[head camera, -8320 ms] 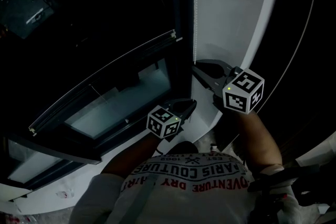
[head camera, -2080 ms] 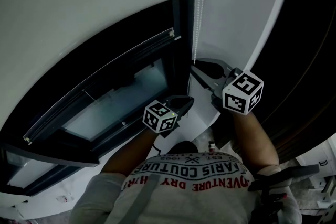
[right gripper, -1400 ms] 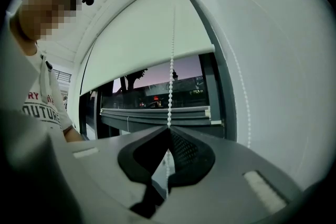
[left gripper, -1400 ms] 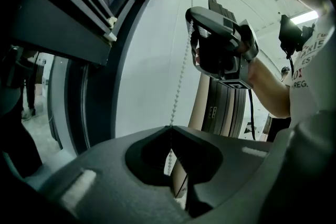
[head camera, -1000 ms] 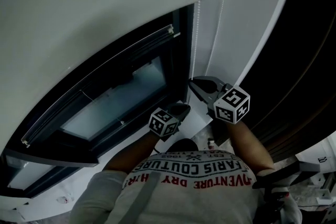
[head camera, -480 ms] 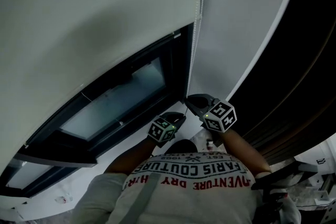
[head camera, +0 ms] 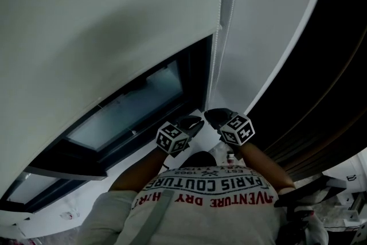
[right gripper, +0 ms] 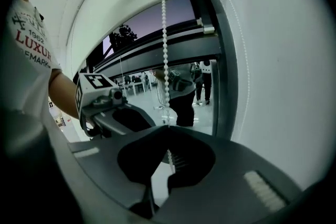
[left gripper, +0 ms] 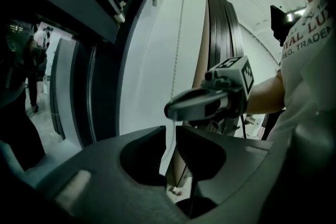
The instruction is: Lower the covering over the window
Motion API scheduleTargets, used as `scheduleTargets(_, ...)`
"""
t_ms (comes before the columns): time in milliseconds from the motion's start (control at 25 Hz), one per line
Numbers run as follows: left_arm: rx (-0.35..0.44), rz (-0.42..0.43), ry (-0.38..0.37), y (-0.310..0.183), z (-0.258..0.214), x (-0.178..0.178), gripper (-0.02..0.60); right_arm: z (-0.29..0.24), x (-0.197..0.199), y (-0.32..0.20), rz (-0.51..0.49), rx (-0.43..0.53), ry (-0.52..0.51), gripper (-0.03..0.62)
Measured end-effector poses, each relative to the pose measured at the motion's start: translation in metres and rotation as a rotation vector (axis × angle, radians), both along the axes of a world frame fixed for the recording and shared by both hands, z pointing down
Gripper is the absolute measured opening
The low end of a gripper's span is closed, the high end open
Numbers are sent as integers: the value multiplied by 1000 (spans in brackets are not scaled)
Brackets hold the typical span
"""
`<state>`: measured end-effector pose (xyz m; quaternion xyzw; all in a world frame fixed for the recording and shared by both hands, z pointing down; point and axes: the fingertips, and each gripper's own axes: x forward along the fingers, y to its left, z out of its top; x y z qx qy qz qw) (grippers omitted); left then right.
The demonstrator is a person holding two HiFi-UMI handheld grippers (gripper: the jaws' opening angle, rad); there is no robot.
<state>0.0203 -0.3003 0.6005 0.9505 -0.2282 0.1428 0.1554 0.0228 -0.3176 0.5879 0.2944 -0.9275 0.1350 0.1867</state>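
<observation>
A pale roller blind [head camera: 114,20] hangs over most of the dark window [head camera: 137,101], leaving its lower part bare. A white bead chain [head camera: 217,66] runs down along the blind's right edge to both grippers. My right gripper [head camera: 211,116] is shut on the bead chain [right gripper: 164,50], which enters its jaws [right gripper: 167,127] from above. My left gripper [head camera: 195,121] sits just left of it at about the same height. Its jaws [left gripper: 170,134] are opening, with the chain [left gripper: 178,44] passing loosely through the gap. The right gripper [left gripper: 205,102] shows close in front.
A white wall strip [head camera: 269,20] lies right of the chain, and a dark panel [head camera: 332,66] beyond it. The white sill [head camera: 143,160] runs below the window frame. The glass shows people standing [right gripper: 181,92]. The person's printed shirt [head camera: 206,186] fills the bottom.
The blind's lower edge has come down farther over the window. The right gripper has moved down with the chain. The left gripper has let go of the chain and risen slightly.
</observation>
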Motion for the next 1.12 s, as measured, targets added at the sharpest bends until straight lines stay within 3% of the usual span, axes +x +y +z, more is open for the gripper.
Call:
scheduleTargets(480, 289, -14, 249, -41, -190, 6, 95, 6, -3, 0, 2, -1, 1, 6)
scheduleTargets(920, 270, -42, 302, -48, -257, 19, 85, 11, -9, 8, -8, -18, -14, 6)
scheduleTargets(1000, 273, -56, 293, -53, -259, 18, 24, 12, -8, 7, -6, -20, -16, 6)
scheduleTargets(1120, 284, -49, 268, -52, -257, 19, 9, 13, -11, 9, -5, -27, -17, 6)
